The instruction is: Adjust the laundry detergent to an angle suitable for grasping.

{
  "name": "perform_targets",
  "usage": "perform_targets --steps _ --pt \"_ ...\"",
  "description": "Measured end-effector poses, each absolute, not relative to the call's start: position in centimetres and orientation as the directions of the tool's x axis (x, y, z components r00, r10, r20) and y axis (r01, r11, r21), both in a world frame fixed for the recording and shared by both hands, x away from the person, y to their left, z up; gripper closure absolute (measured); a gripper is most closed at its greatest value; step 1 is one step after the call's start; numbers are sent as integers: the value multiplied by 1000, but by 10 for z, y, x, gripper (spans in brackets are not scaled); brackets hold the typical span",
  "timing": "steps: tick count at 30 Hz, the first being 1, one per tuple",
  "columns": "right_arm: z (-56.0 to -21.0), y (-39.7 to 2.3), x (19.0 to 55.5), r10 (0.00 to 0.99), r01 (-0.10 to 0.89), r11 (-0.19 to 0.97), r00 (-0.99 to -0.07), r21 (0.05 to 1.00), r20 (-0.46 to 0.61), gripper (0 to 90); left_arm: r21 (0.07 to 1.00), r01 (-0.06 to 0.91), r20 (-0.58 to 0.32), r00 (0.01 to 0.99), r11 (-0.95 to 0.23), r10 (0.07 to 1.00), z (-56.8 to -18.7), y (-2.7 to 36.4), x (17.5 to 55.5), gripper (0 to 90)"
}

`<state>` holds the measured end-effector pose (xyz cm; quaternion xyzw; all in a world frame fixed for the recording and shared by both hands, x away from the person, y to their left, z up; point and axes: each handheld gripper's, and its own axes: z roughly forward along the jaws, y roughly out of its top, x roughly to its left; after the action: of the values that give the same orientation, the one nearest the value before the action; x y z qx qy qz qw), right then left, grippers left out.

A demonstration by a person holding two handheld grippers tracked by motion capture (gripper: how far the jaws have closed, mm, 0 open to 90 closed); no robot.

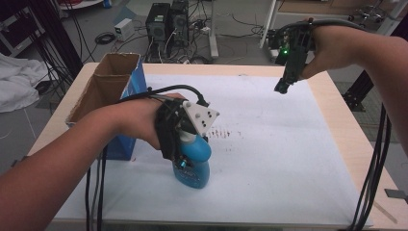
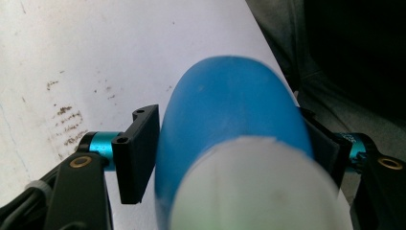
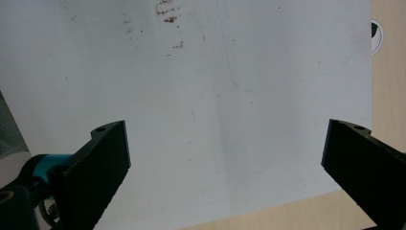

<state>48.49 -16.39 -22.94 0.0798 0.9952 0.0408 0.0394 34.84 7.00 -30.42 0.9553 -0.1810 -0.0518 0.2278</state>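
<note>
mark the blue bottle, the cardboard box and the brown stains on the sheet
blue bottle (image 1: pixel 198 166), high view, lower body.
cardboard box (image 1: pixel 107 83), high view, inner brown wall.
brown stains (image 1: pixel 222 132), high view, middle of the smear.

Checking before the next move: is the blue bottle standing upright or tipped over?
Upright: the blue bottle stands on the white sheet, between the left gripper's jaws.
</note>
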Motion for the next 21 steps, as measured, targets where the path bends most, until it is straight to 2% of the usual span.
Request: perform_targets --steps 11,19,21 --pt "-230 -163 485 159 153 984 -985 88 -72 17 421 -314 -26 934 -851 -357 -300 72 346 298" --pt "-230 -161 485 159 153 984 -985 87 -70 17 398 -283 -5 951 -873 -310 -291 77 344 228" --pt "-230 -161 485 158 152 984 -985 87 -70 17 398 -258 -10 958 -880 -286 -290 78 343 181"
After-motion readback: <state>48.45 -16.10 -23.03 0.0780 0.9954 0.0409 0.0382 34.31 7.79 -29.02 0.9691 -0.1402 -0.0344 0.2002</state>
